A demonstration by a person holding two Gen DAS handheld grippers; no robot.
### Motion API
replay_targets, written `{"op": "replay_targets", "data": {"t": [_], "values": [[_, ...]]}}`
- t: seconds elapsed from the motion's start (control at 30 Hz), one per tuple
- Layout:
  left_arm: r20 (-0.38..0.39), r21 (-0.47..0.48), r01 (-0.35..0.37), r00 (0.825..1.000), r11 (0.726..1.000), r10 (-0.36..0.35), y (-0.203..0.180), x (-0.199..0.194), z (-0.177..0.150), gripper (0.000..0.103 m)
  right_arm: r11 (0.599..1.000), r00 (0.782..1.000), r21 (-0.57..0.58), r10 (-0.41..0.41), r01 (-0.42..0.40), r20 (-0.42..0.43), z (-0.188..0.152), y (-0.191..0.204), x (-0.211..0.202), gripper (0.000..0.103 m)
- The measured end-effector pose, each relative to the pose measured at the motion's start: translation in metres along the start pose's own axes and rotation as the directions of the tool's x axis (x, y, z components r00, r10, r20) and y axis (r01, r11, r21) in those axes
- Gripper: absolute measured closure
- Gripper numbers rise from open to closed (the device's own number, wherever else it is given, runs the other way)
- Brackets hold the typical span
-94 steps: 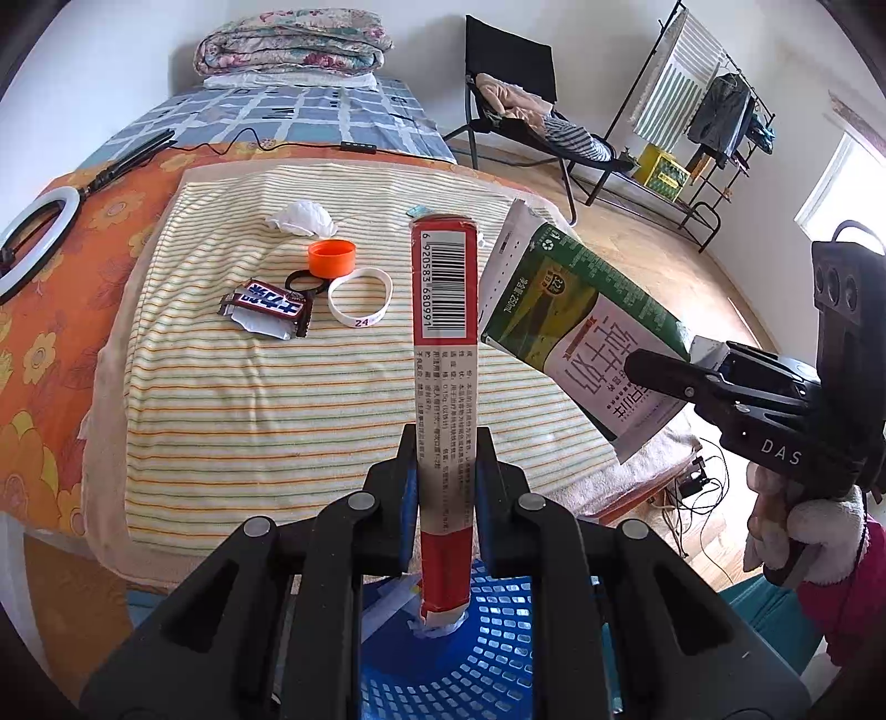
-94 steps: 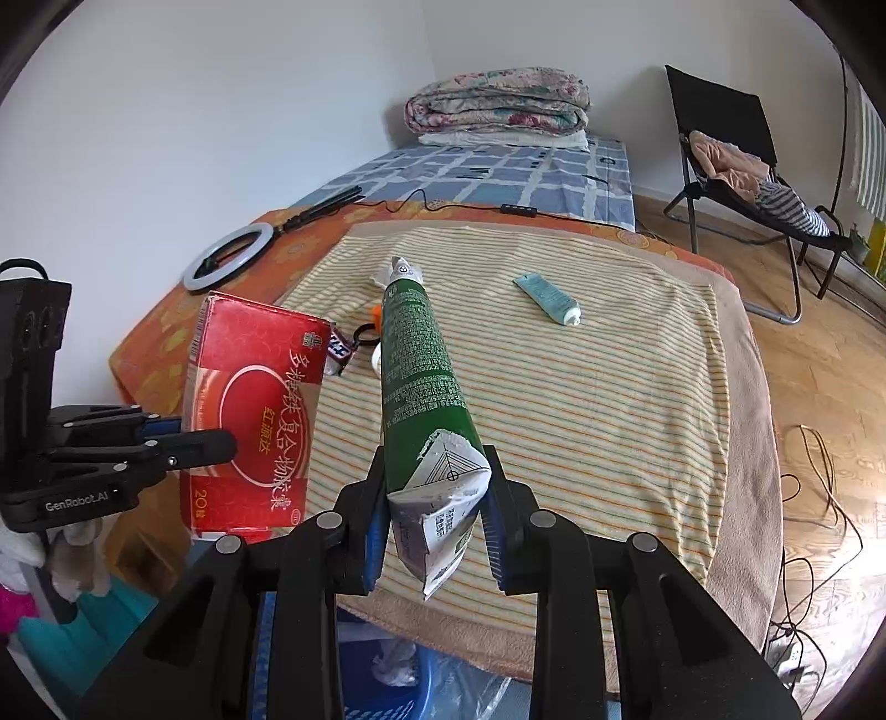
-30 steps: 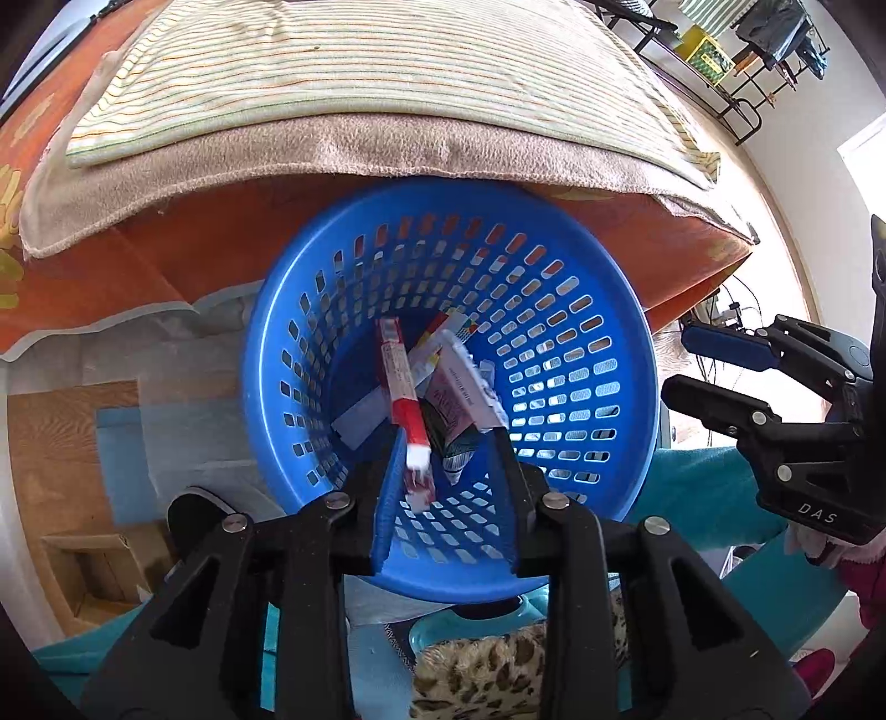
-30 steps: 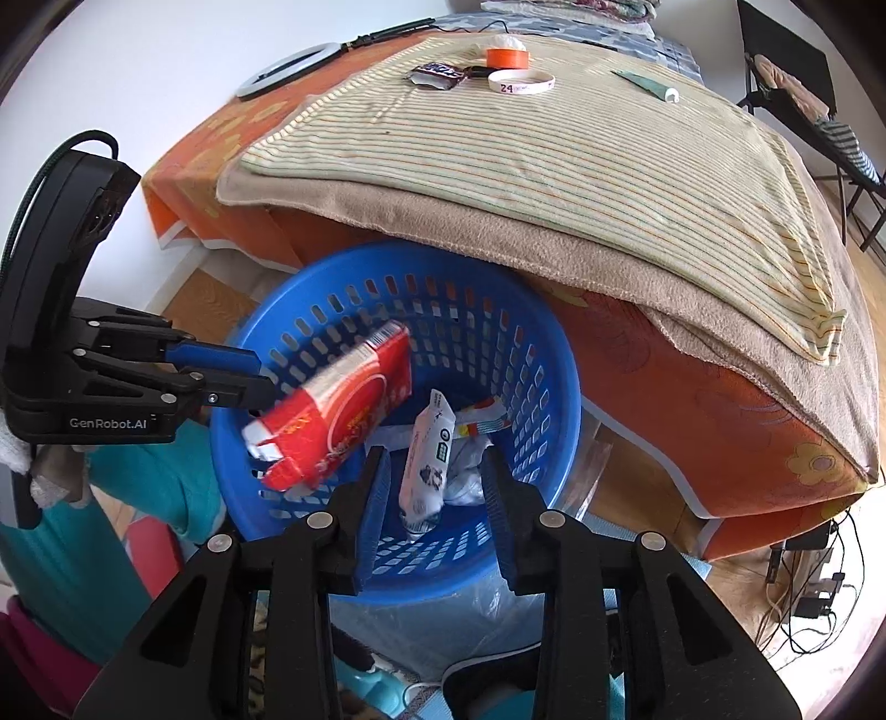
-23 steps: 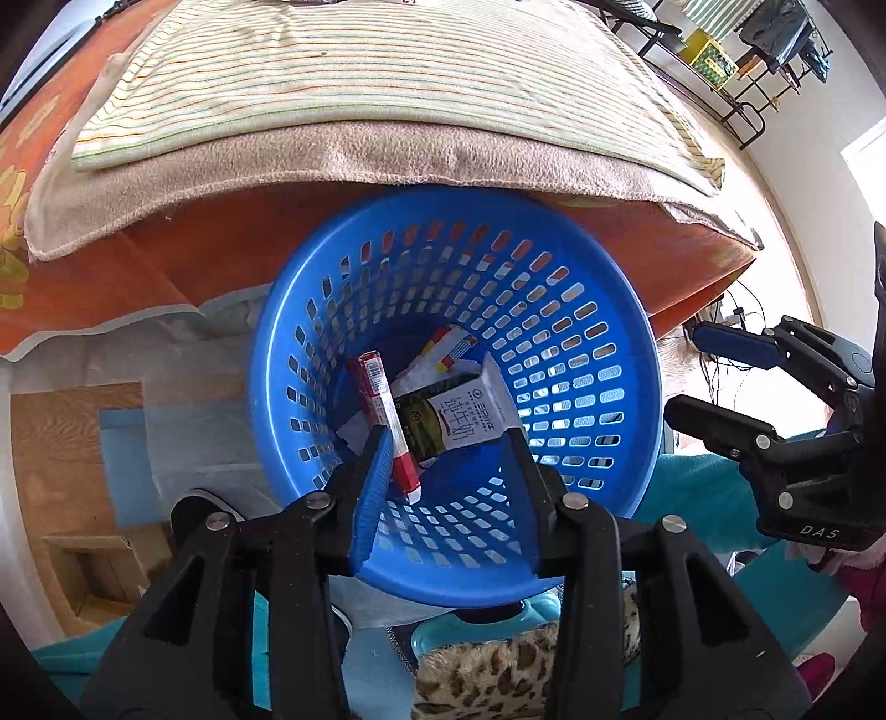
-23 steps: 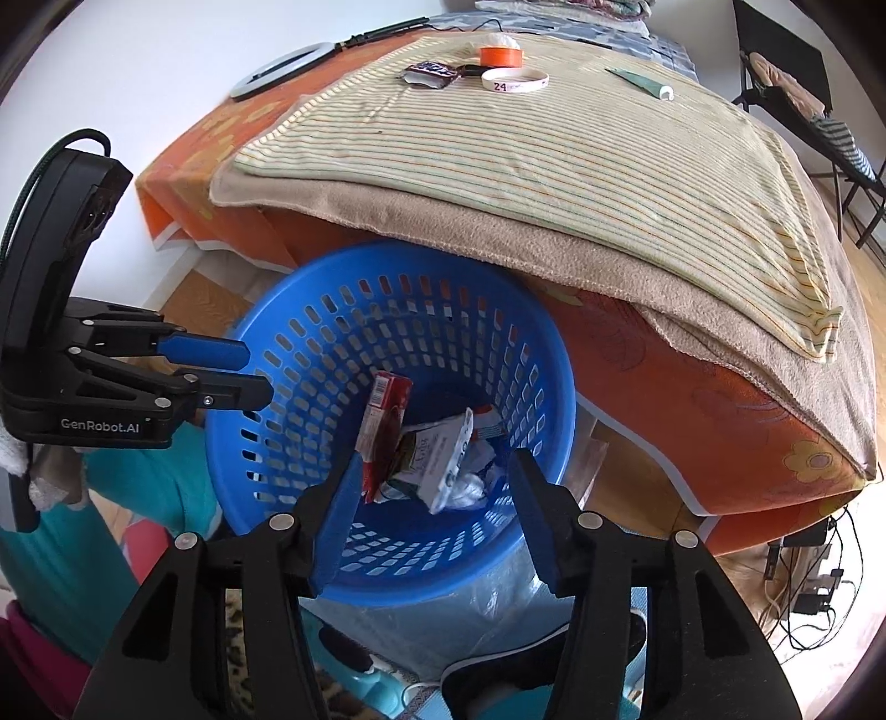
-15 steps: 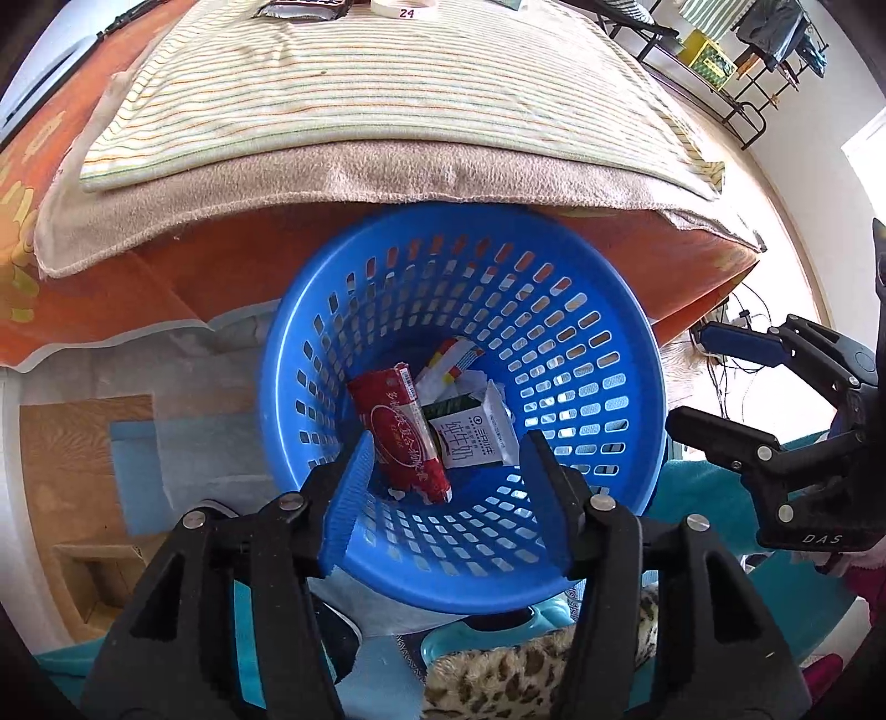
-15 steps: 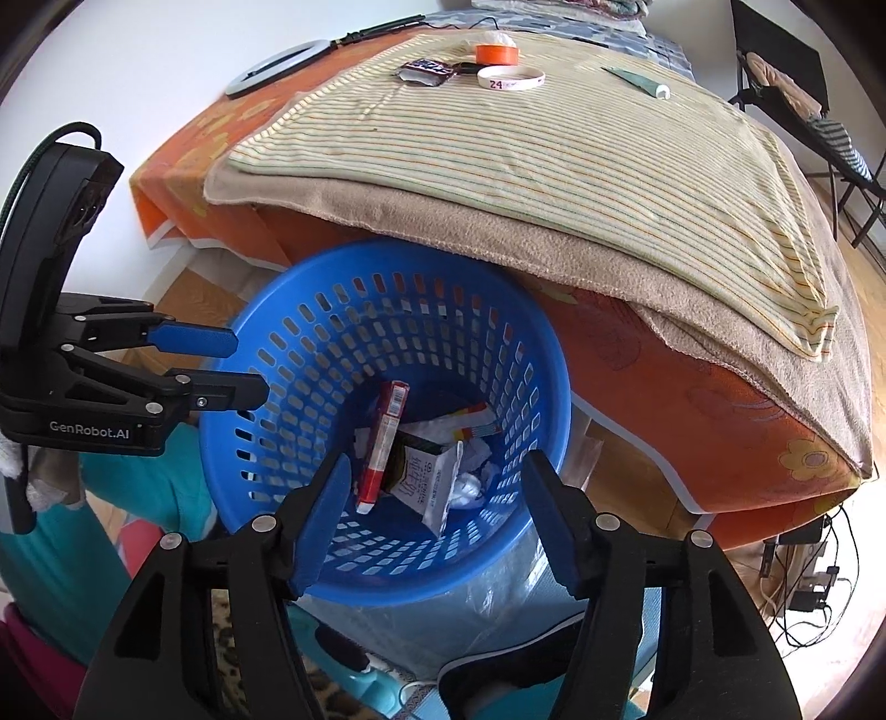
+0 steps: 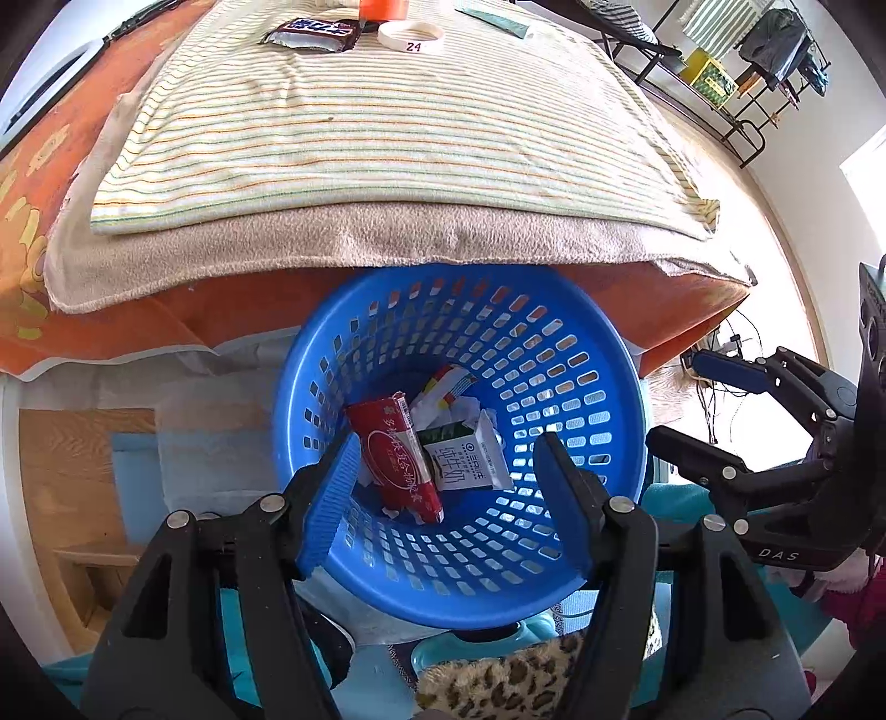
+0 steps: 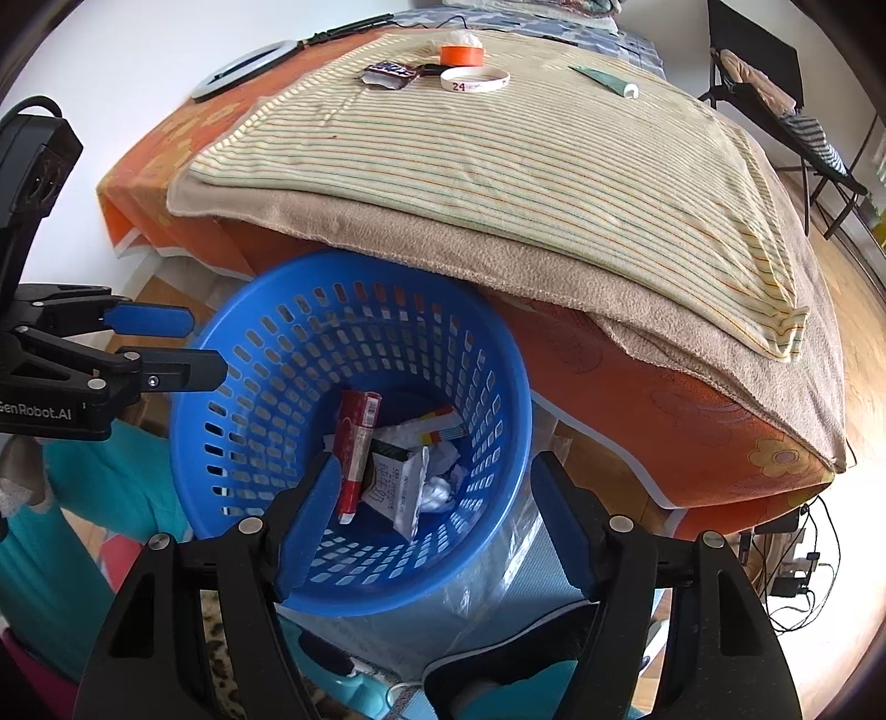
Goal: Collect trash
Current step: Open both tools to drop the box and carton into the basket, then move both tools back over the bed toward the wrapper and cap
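Trash, a flattened red carton [image 9: 396,462] and a green-and-white milk carton [image 9: 464,455], is lying at the bottom of the round blue perforated plastic basket [image 9: 559,382]. Left gripper [image 9: 446,493] and right gripper [image 10: 429,523] are hovering above its rim, both spread wide and gripping nothing, cartons below and between their fingers.

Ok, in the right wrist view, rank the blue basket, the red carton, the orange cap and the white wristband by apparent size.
1. blue basket
2. red carton
3. white wristband and orange cap: similar, both far off on the bed, so unranked.
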State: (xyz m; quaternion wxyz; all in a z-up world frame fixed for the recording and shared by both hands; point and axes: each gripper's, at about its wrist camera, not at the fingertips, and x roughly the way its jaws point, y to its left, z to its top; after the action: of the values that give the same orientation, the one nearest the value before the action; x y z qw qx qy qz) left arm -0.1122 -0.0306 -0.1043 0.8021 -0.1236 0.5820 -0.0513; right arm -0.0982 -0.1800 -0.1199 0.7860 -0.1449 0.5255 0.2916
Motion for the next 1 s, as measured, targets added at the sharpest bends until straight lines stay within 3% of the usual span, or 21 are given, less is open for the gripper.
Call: {"op": "replay_targets", "data": {"t": [0.33, 0.53, 1.0], "values": [[0.101, 0.009, -0.046, 0.994, 0.999, 0.045, 0.007, -0.03, 0.053, 0.034, 0.998, 0.999, 0.063, 0.022, -0.025, 0.042, 0.02, -0.012, -0.015, 0.032], [0.147, -0.004, -0.076, 0.986, 0.997, 0.075, 0.02, -0.04, 0.091, 0.034, 0.99, 0.991, 0.118, 0.06, -0.075, 0.12, 0.044, -0.029, -0.029, 0.032], [0.213, -0.119, -0.093, 0.97, 0.989, 0.117, 0.077, -0.029, 0.191, 0.034, 0.997, 0.962, 0.047, 0.052, -0.067, 0.267, 0.147, -0.05, -0.028, 0.028]]}}
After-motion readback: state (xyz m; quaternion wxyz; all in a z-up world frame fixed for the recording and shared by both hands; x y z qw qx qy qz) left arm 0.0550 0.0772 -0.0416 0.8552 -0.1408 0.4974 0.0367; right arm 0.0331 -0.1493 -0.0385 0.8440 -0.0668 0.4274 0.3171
